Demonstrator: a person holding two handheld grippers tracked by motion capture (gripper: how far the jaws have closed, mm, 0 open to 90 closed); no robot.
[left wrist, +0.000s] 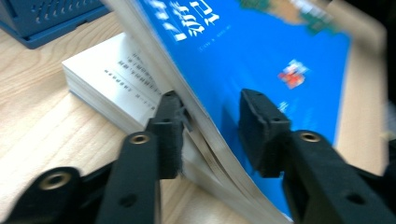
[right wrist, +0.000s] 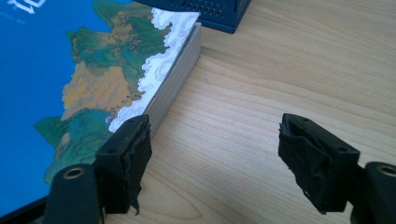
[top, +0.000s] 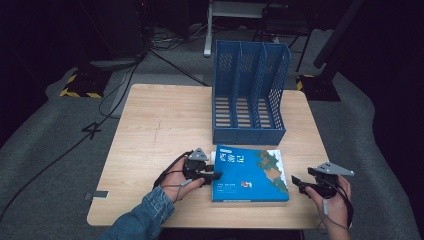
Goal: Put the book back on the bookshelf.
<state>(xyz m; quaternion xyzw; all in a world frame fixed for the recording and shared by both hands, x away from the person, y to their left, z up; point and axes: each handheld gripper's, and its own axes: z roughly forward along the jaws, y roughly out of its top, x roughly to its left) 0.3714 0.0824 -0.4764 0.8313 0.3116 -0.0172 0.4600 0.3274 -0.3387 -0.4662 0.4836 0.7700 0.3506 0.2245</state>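
The blue book [top: 250, 174] lies flat near the front edge of the counter [top: 165, 125], just before the empty blue file rack [top: 250, 90]; nothing is filed yet, so lifting and slotting appear to remain. The left tool [left wrist: 212, 133] straddles the book's raised cover edge, one pad under it, the other seemingly short of the cover; the right tool [right wrist: 212, 158] hangs spread beside the book's other edge, holding nothing. Open counter lies to the left; the rack's slots look narrow.
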